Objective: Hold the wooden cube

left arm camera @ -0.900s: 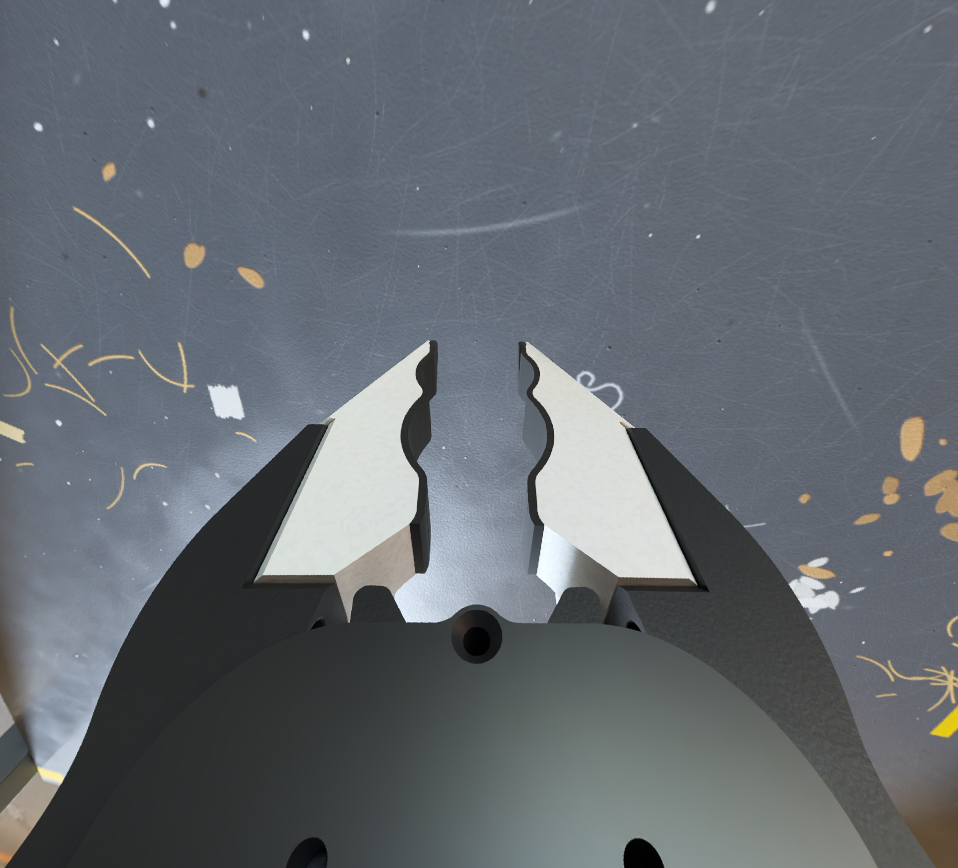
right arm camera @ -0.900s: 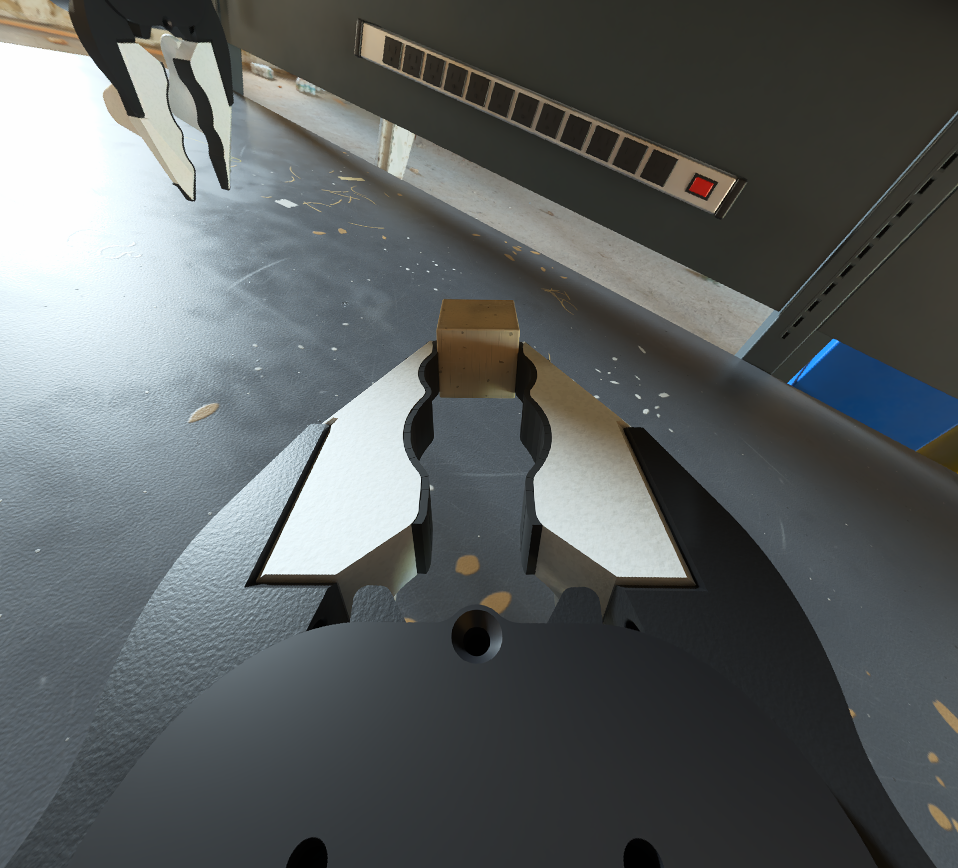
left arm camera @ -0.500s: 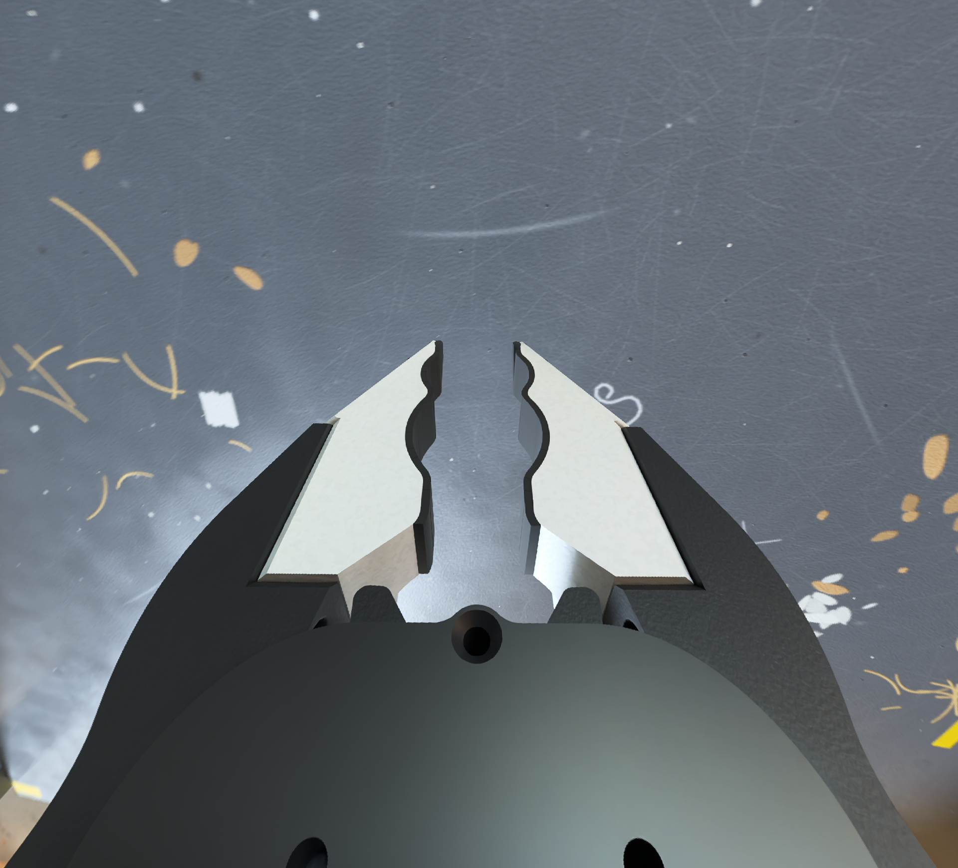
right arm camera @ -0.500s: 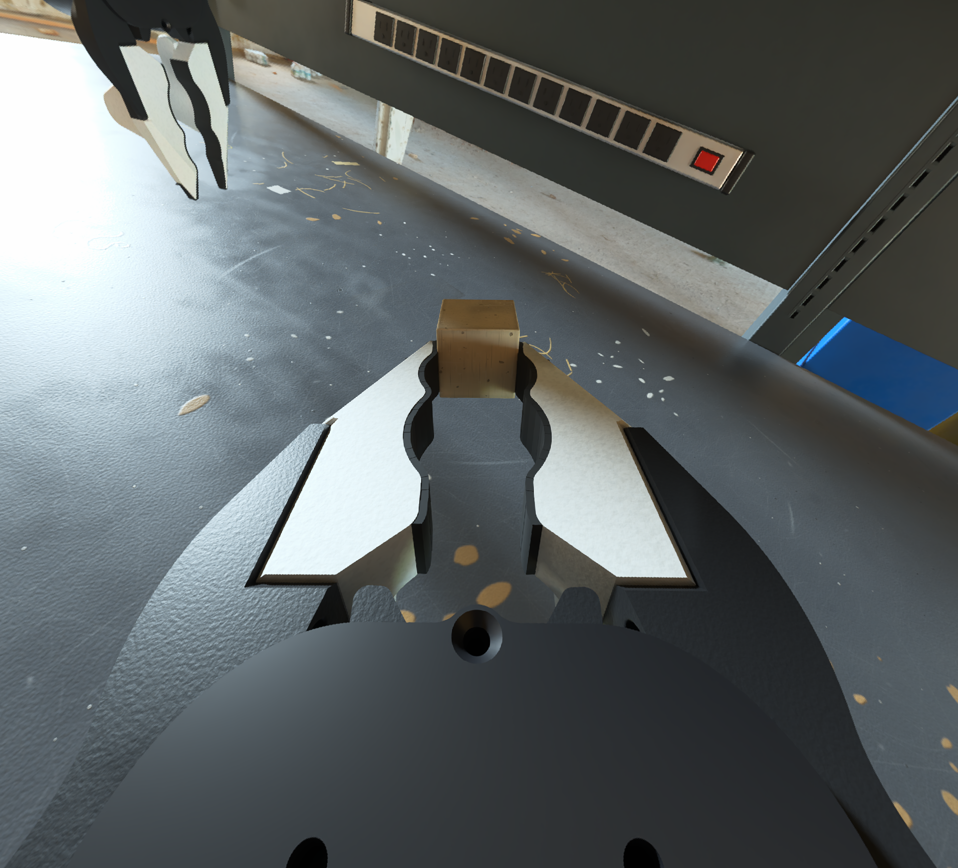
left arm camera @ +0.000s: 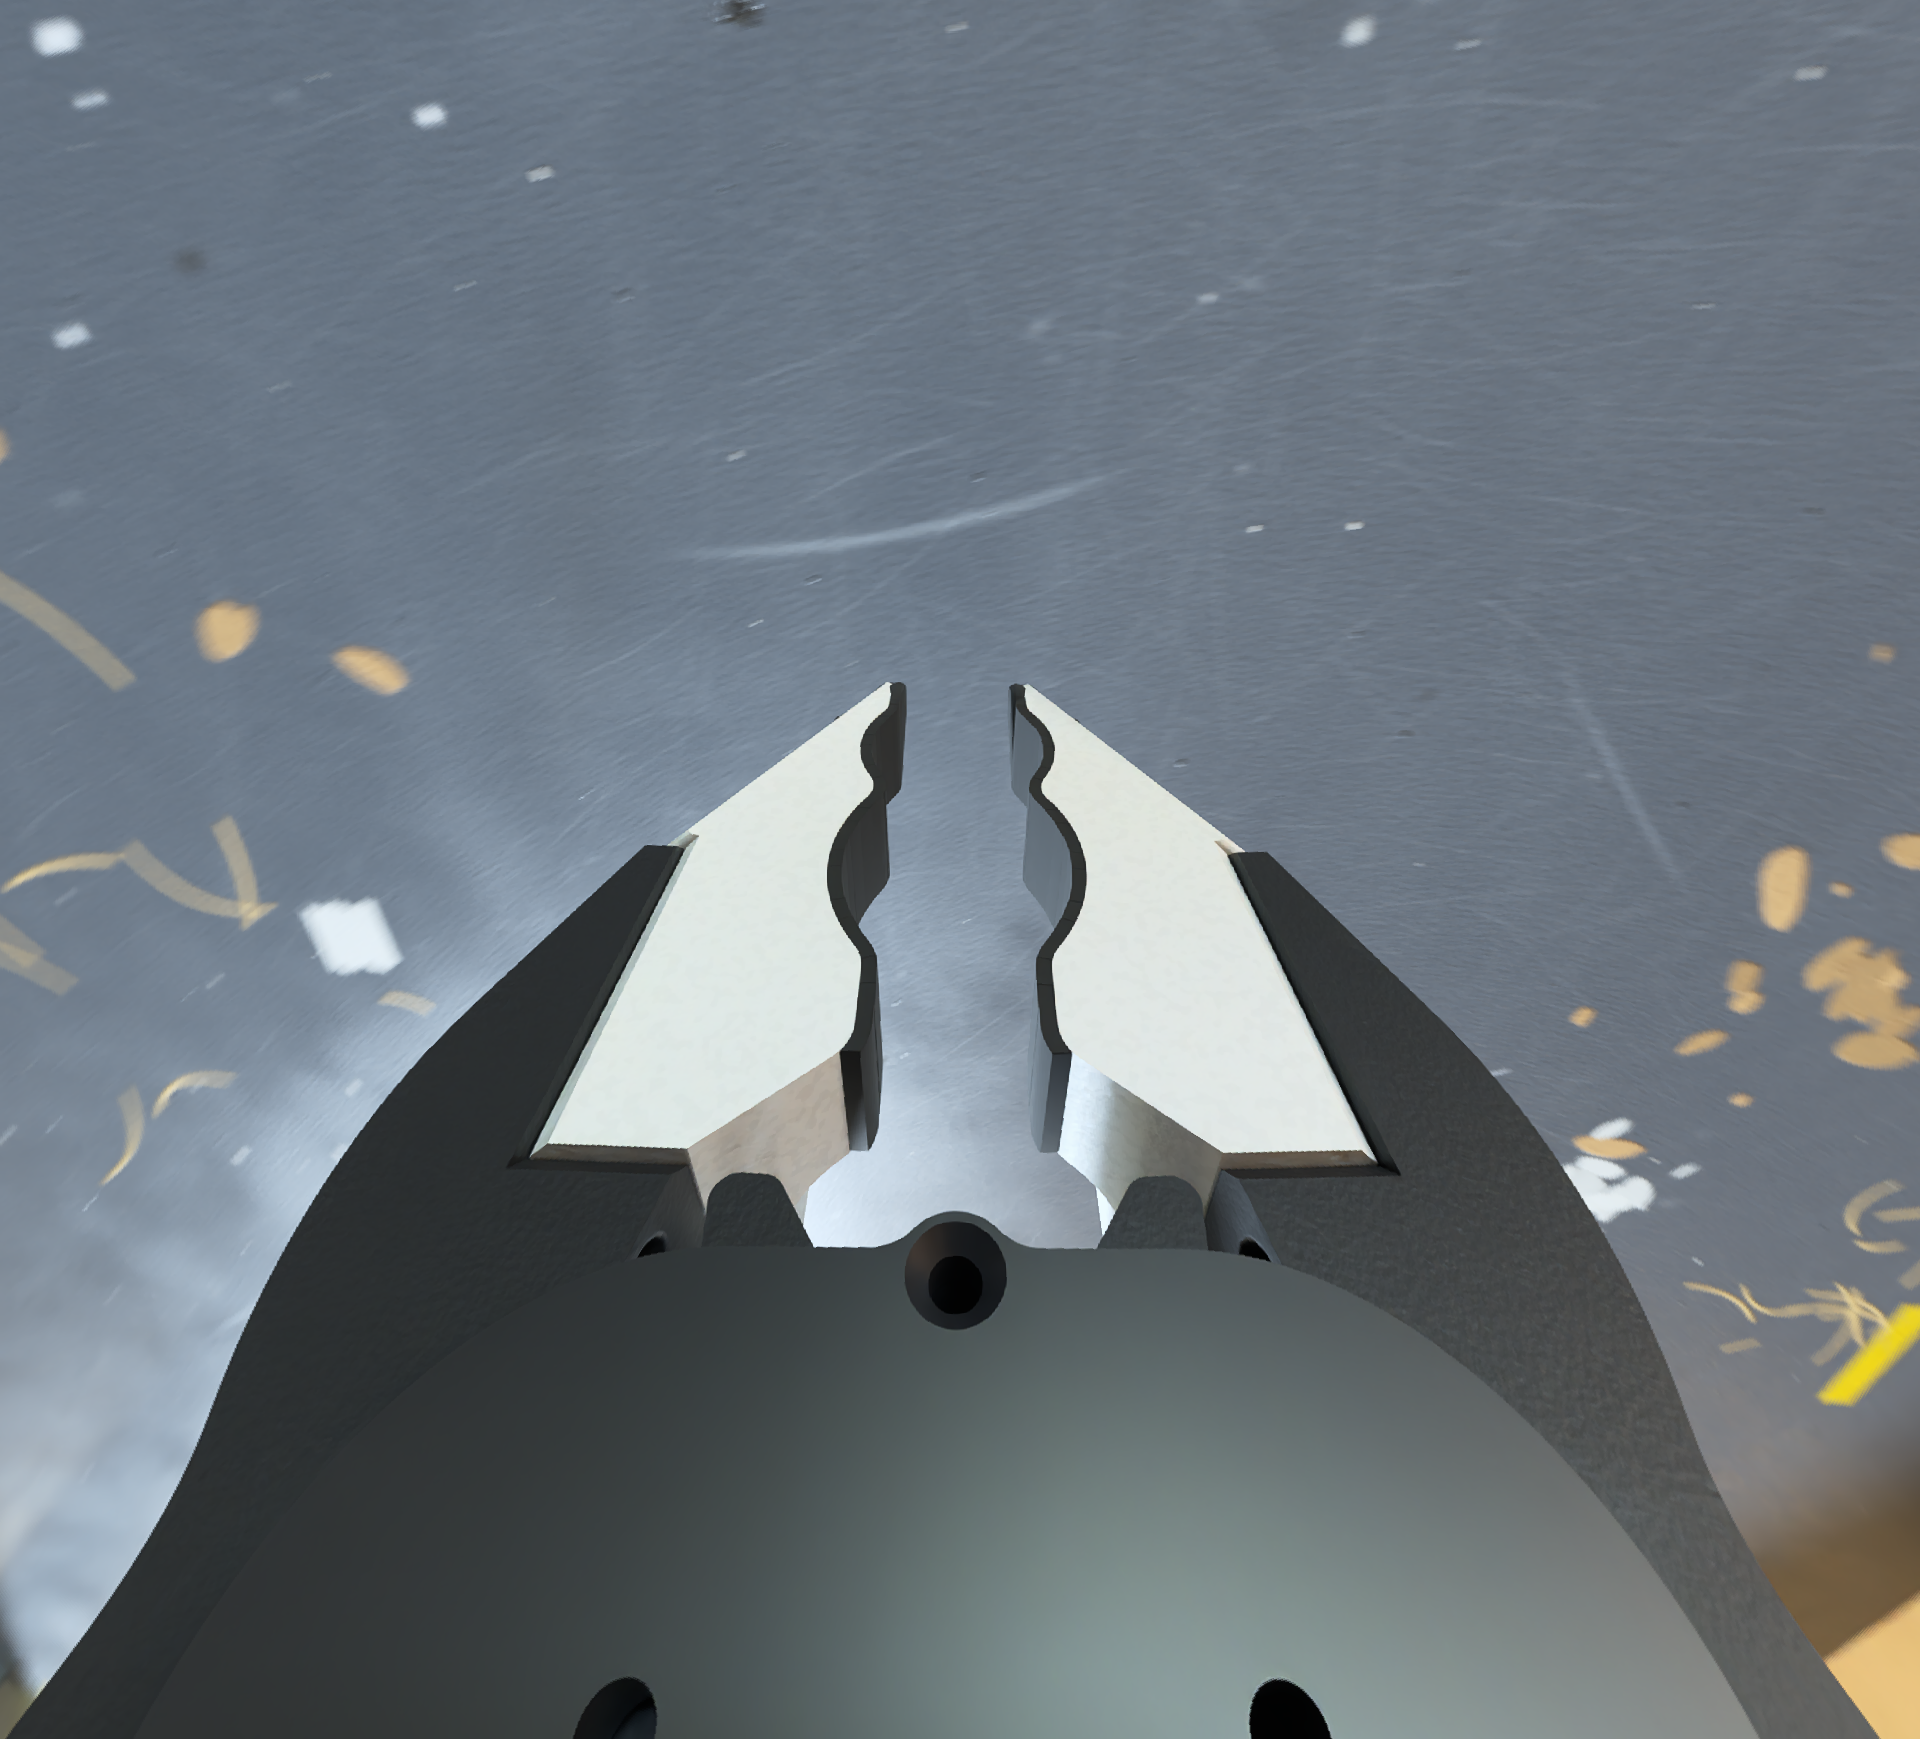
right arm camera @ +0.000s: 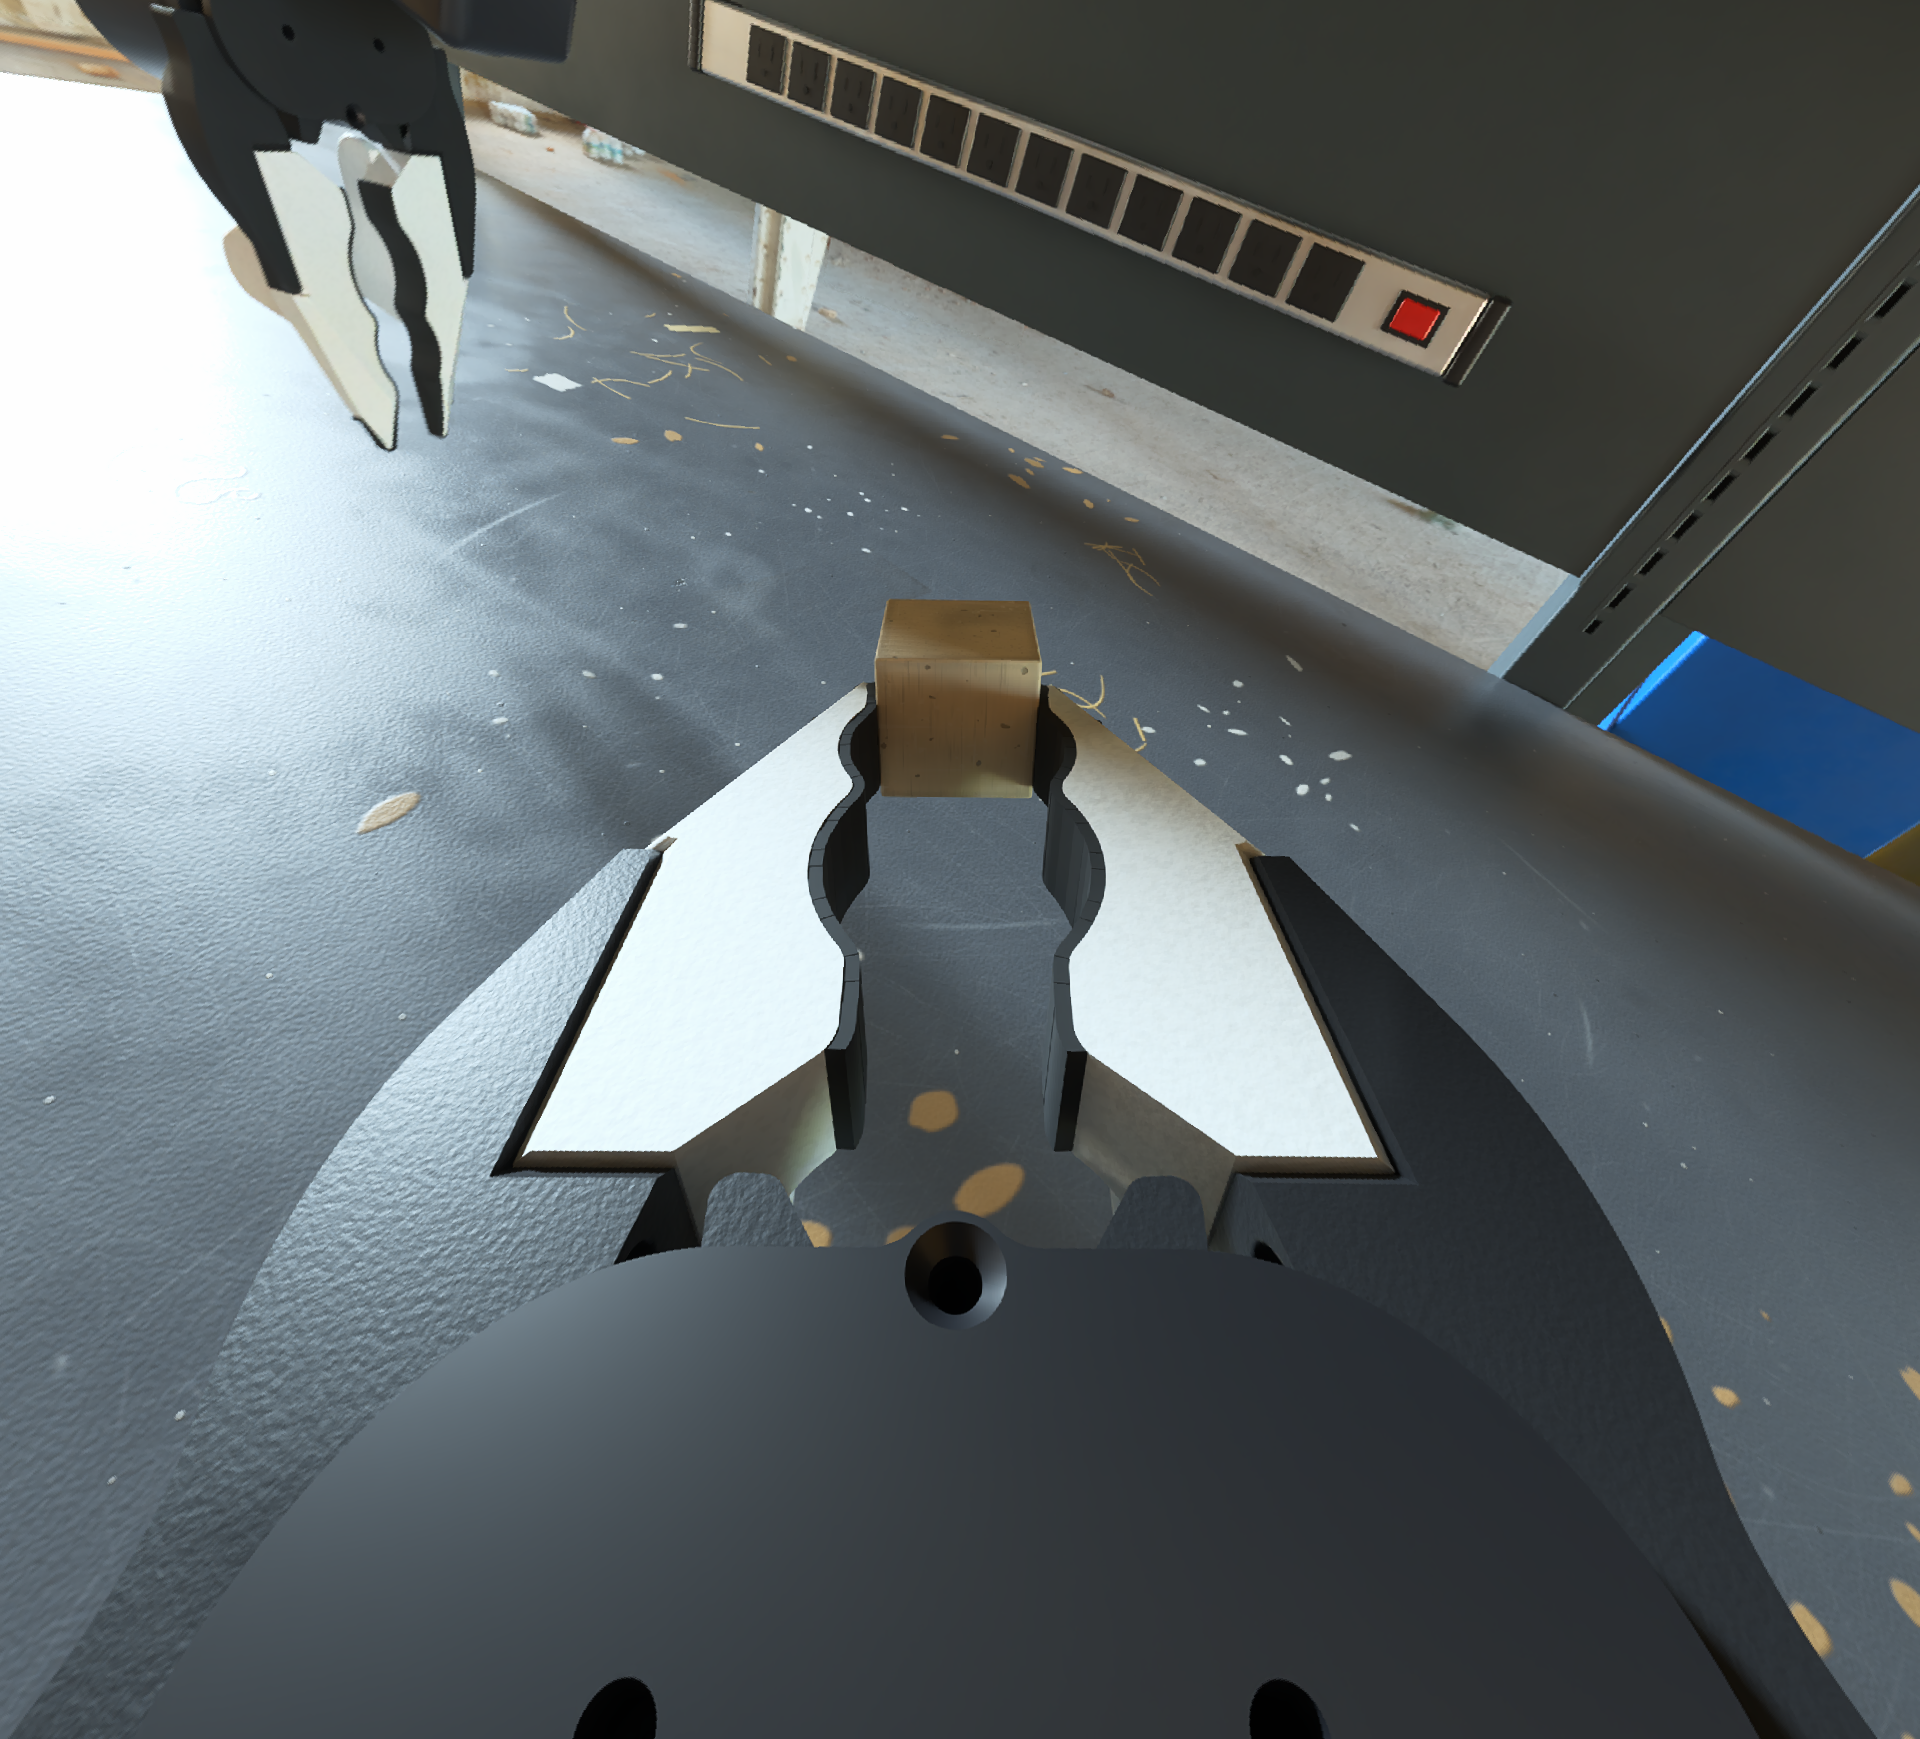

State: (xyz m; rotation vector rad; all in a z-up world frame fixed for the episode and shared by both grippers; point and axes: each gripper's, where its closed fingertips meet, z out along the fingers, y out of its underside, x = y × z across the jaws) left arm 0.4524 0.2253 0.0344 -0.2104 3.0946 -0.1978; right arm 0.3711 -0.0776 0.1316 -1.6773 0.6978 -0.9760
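The wooden cube (right arm camera: pixel 956 739) is a small light-brown block, pinched between the fingertips of my right gripper (right arm camera: pixel 956 697) and held just above the dark grey table (right arm camera: pixel 312 910). The right gripper is shut on the cube. My left gripper (left arm camera: pixel 957 692) points down at the bare tabletop (left arm camera: pixel 1039 287); its fingers stand a narrow gap apart with nothing between them. It also shows in the right wrist view (right arm camera: pixel 414 434), hanging over the table at the far left, well away from the cube. The cube is not in the left wrist view.
A long power strip with a red switch (right arm camera: pixel 1091 172) runs along the dark back panel. A blue box (right arm camera: pixel 1766 744) and a slotted metal upright (right arm camera: pixel 1745 463) stand at the right. Wood shavings (left arm camera: pixel 1860 1003) and white specks dot the table.
The left gripper's fingers have drawn closer together, and it has drifted over the table. The right gripper has kept the cube and shifted a little, so the background has slid.
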